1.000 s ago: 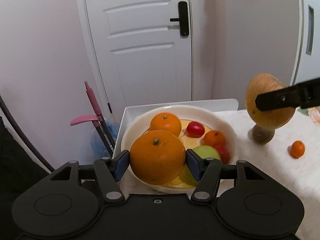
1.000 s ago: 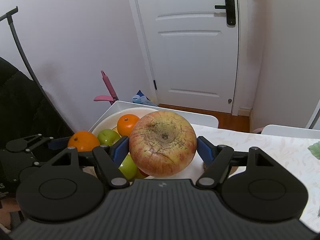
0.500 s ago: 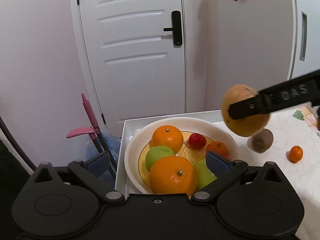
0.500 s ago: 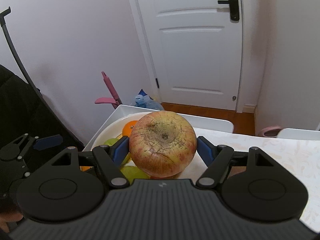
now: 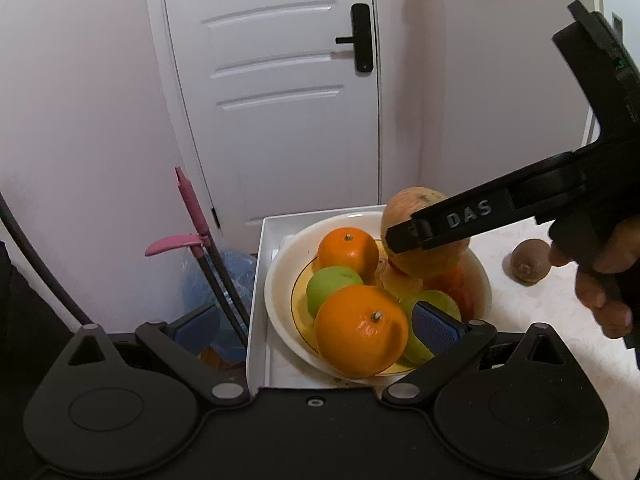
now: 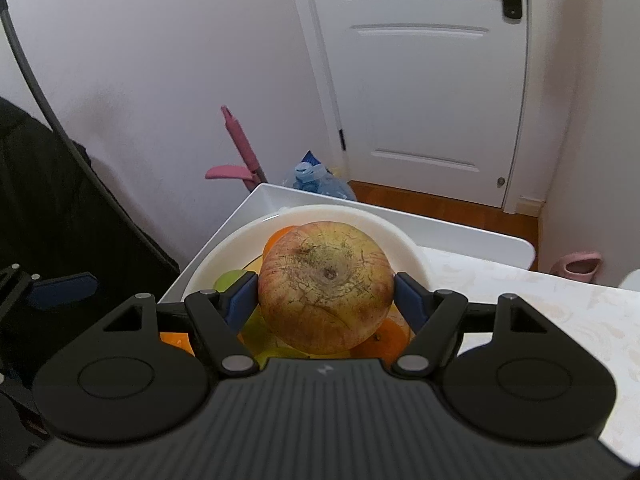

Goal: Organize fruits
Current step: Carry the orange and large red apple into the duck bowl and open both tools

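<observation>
The white table (image 5: pixel 560 320) carries everything, with a white tray (image 5: pixel 264 292) at its corner so the fruit stays gathered in one spot. In the tray sits the cream bowl (image 5: pixel 280 280), already fairly full. My right claw (image 6: pixel 326 300) is clamped on the big russet apple (image 6: pixel 326 286), pads pressing both flanks, and I hold it over the far side of the bowl because that looks like the only gap left. My left claw (image 5: pixel 316 326) has its jaws spread wide, having just been opening; the large orange (image 5: pixel 360 330) lies in the bowl between them, with no pad pressing it. I judge it set down at the near rim so it wedges against the green apple (image 5: pixel 334 284) and cannot roll. A second orange (image 5: pixel 348 252) sits behind those. A kiwi (image 5: pixel 528 260) waits on the table beside the bowl, near my right hand (image 5: pixel 600 276), likely the next to go in.
</observation>
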Motion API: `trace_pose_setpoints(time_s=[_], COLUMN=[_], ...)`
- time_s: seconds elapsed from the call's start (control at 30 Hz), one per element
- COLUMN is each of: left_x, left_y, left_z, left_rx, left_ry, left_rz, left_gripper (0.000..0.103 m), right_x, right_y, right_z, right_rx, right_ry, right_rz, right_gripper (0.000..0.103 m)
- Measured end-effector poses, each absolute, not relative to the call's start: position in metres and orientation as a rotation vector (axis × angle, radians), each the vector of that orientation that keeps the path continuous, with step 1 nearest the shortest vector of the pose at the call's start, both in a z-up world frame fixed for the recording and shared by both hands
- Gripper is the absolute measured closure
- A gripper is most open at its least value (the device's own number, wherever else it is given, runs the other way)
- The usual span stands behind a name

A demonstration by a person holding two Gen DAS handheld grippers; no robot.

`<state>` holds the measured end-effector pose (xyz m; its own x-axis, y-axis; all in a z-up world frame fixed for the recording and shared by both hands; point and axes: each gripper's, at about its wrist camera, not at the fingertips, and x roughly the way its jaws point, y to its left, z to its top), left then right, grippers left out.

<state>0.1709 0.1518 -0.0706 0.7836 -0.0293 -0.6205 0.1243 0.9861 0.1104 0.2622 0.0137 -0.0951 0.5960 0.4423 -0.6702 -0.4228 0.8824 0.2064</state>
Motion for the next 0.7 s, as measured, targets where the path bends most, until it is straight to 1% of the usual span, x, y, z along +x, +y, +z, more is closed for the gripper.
trace_pose_setpoints(time_s=[0.23,0.27,0.3,0.33,0.4,0.7], left_x=[0.172,0.172,0.171,0.171,0.170,0.168], left_y=[0.150,0.149,0.149,0.149,0.148,0.145], left_z=[-0.073,-0.073,-0.073,-0.073,-0.073,-0.067], left_rx=[0.153,0.154,0.157,0.160,0.163,0.149], left_ry=[0.684,0.685,0.687,0.688,0.692,0.698], left_rz=[-0.081,-0.080,-0.080,-0.079,-0.077,-0.064], left_gripper=[0.000,0.000,0.000,0.000,0.000,0.000], right_x=[0.265,0.265,0.263,0.261,0.256,0.242], right_y=[0.021,0.020,0.018,0.016,0.011,-0.008], right_z=[-0.104,-0.104,-0.101,-0.098,-0.091,-0.076], right_rx=[0.012,0.021,0.036,0.044,0.051,0.057], right_ry=[0.793,0.787,0.766,0.748,0.714,0.708], right_rz=[0.538,0.543,0.548,0.546,0.525,0.491], right_gripper=[0.014,0.012,0.003,0.000,0.000,0.000])
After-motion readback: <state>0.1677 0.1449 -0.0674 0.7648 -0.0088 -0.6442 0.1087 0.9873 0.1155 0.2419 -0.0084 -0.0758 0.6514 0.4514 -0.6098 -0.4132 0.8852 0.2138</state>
